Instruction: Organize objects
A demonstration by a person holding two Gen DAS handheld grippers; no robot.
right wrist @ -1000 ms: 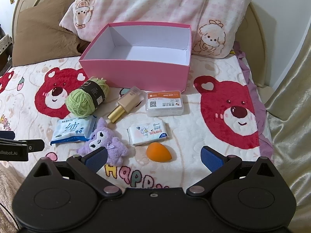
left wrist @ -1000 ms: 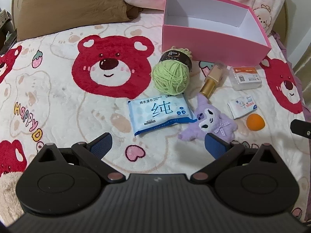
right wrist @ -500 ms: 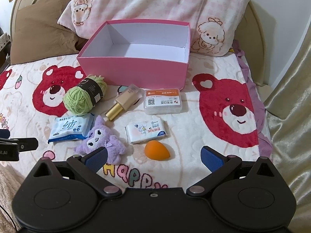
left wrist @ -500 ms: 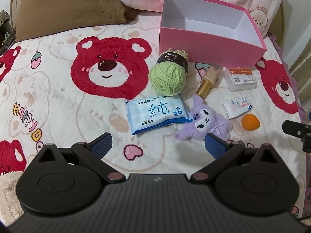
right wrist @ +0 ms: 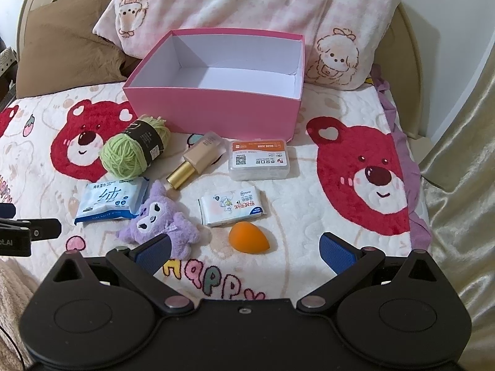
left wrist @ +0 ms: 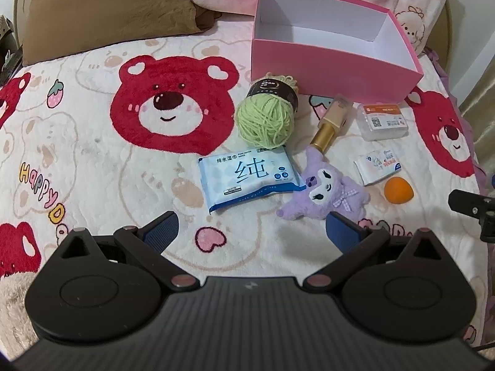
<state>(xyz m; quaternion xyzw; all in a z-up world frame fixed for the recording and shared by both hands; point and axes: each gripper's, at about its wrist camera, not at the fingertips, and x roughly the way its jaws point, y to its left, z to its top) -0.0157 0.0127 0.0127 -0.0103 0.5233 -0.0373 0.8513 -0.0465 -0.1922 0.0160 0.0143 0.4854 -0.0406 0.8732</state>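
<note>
An empty pink box stands at the back of the bed. In front of it lie a green yarn ball, a foundation bottle, a clear plastic case, a blue wipes pack, a purple plush, a small tissue pack and an orange sponge. My left gripper is open, just short of the wipes pack. My right gripper is open, just short of the sponge.
The bed has a bear-print blanket. A brown pillow and a pink pillow lie behind the box. A gold curtain hangs at the right. The bed's right edge is near.
Both grippers have drawn back and risen slightly, so the objects sit a little farther off in each view. Nothing on the bed has moved.
</note>
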